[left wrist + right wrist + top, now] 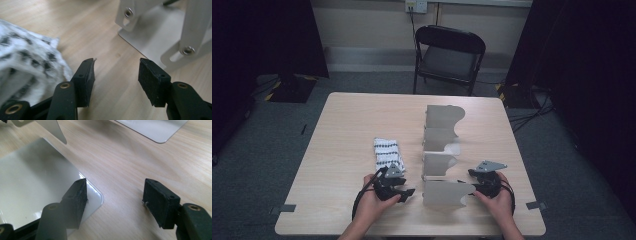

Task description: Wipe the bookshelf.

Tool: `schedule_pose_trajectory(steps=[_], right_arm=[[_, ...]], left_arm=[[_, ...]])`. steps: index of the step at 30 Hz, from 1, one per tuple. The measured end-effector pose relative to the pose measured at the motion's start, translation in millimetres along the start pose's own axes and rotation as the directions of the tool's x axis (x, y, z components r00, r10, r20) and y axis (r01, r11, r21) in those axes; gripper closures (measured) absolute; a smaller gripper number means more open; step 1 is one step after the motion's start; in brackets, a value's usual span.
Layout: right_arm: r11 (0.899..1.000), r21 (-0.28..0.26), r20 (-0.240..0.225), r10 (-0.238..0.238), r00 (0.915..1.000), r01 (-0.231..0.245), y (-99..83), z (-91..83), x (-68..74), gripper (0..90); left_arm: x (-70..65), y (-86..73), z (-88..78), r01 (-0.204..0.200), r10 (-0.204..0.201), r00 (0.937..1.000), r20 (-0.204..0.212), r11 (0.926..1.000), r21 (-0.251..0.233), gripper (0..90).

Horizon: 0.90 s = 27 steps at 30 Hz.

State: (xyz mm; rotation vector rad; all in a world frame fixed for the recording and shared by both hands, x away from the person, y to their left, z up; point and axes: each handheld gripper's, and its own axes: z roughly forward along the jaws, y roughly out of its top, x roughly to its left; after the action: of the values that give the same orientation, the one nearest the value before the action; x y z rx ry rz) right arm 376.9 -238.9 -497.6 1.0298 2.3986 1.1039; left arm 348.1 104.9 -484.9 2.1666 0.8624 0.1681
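A white metal rack [441,150] with several upright dividers runs down the middle of the wooden table [362,115]. Left of it lies a folded white cloth [388,153] with black marks. My left gripper [408,189] sits just below the cloth, pointing toward the rack. In the left gripper view its jaws [116,80] stand open over bare wood, the cloth [22,60] to their left and the rack's base [155,32] ahead. My right gripper [466,179] is at the rack's near right end. It is open [116,200], one jaw over a corner of the base plate [37,180], with nothing held.
A black folding chair [449,55] stands beyond the table's far edge. Dark curtains hang on both sides of the room. Another flat plate of the rack [155,127] lies ahead of my right gripper.
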Motion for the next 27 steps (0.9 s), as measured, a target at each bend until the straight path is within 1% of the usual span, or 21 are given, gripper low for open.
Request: schedule_pose_trajectory(steps=[3,4,5,8,10,12,13,16,18,20,22,23,26,27], right_arm=[[1.0,0.0,0.008,0.0,1.0,0.0,-1.9,-1.8,-0.4,35.2],[1.0,-0.004,0.011,0.004,0.9999,-0.004,-2.3,-1.9,-0.1,35.3],[1.0,-0.004,0.016,0.007,0.9999,-0.006,-2.3,-1.8,0.2,35.3],[1.0,-0.004,0.022,0.011,0.9997,-0.011,-1.8,-1.2,0.6,35.2],[1.0,-0.004,0.024,0.011,0.9997,-0.011,-1.8,-1.2,0.8,35.3],[1.0,-0.003,0.026,0.013,0.9996,-0.013,-2.1,-1.6,0.9,35.3],[1.0,-0.003,0.026,0.013,0.9996,-0.013,-2.2,-1.6,0.9,35.2],[1.0,-0.003,0.027,0.014,0.9995,-0.014,-2.1,-1.6,0.9,35.2],[1.0,-0.004,0.03,0.016,0.9994,-0.016,-2.0,-1.4,0.8,35.3],[1.0,-0.005,0.035,0.019,0.9992,-0.019,-1.6,-0.9,0.6,35.2],[1.0,-0.006,0.038,0.021,0.9991,-0.021,-0.8,0.2,0.2,35.3],[1.0,-0.006,0.039,0.019,0.9991,-0.019,-0.3,0.8,-0.3,35.3],[1.0,-0.007,0.04,0.022,0.999,-0.022,1.4,2.8,-1.4,35.4],[1.0,-0.006,0.041,0.023,0.9989,-0.023,2.1,3.5,-1.9,35.4]], left_arm=[[-4.8,-3.2,2.4,-0.024,0.024,0.9996,0.015,0.9995,0.021,46.3],[-7.3,-4.3,2.8,-0.041,0.041,0.999,0.02,0.999,0.018,45.8],[-9.6,-4.8,3.1,-0.037,0.037,0.9989,0.027,0.9992,0.013,45.4],[-15.0,-5.6,2.8,-0.065,0.064,0.997,0.044,0.9977,0.023,45.3],[-19.6,-6.9,4.1,-0.068,0.067,0.996,0.059,0.9976,0.011,44.6],[-24.3,-7.8,5.8,-0.085,0.085,0.9945,0.062,0.9963,0.003,43.0],[-26.3,-8.0,6.9,-0.087,0.087,0.9943,0.062,0.9962,-0.003,42.3],[-34.6,-7.6,10.0,-0.113,0.113,0.9913,0.067,0.9936,-0.004,40.7],[-38.7,-6.4,12.3,-0.116,0.116,0.9907,0.072,0.9933,-0.006,40.2],[-40.6,-4.5,14.9,-0.124,0.124,0.9904,0.062,0.9923,-0.006,40.1],[-42.2,-2.7,17.6,-0.116,0.116,0.9919,0.052,0.9932,-0.011,40.5],[-43.3,-2.0,19.5,-0.12,0.12,0.9918,0.043,0.9927,-0.017,40.8],[-48.0,1.1,24.8,-0.115,0.116,0.9926,0.036,0.993,-0.026,39.3],[-49.0,2.4,26.0,-0.121,0.122,0.9919,0.035,0.9924,-0.021,38.9]])
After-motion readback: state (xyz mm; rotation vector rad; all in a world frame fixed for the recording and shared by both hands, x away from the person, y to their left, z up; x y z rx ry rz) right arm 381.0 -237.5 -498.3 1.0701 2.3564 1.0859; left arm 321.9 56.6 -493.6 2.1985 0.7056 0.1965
